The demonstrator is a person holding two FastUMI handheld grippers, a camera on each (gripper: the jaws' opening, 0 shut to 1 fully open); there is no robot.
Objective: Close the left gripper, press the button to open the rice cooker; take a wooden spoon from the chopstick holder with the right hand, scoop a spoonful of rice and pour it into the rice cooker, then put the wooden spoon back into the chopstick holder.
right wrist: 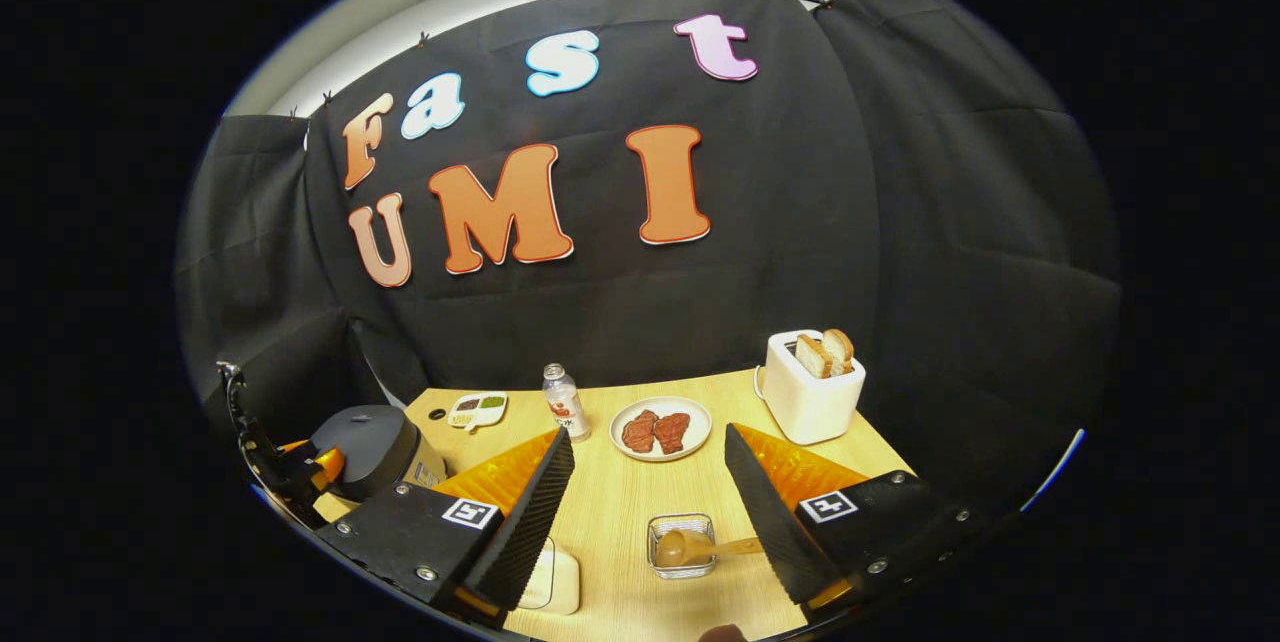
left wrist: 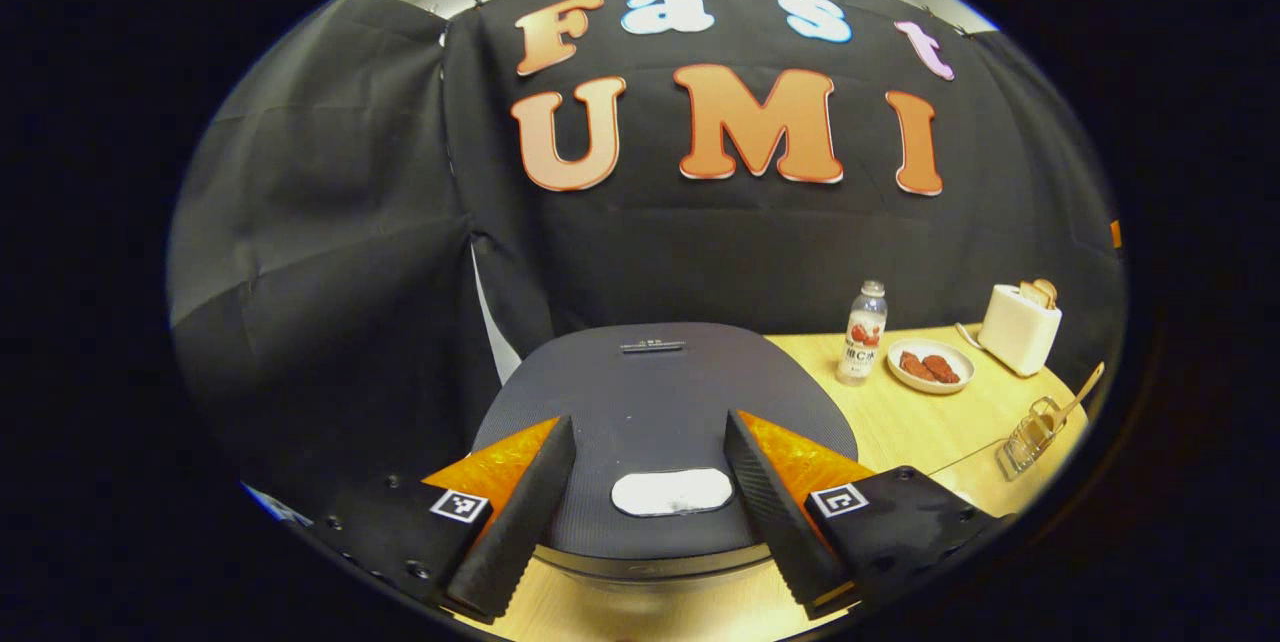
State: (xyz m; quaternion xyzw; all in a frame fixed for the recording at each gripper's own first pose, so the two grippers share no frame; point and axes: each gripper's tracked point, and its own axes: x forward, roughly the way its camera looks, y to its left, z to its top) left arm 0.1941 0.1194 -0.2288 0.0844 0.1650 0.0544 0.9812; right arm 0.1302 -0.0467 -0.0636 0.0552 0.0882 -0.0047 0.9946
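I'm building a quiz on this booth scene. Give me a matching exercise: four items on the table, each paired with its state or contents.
Items:
1. rice cooker
2. toaster
3. plate
4. chopstick holder

States:
A. holds a wooden spoon
B. lid shut, left gripper open above its button
C. two bread slices standing up out of it
D. carries two reddish pieces of meat

Pairs: 1-B, 2-C, 3-D, 4-A

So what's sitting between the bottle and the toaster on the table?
A plate with two reddish pieces of food lies between the bottle and the toaster, clearest in the right gripper view.
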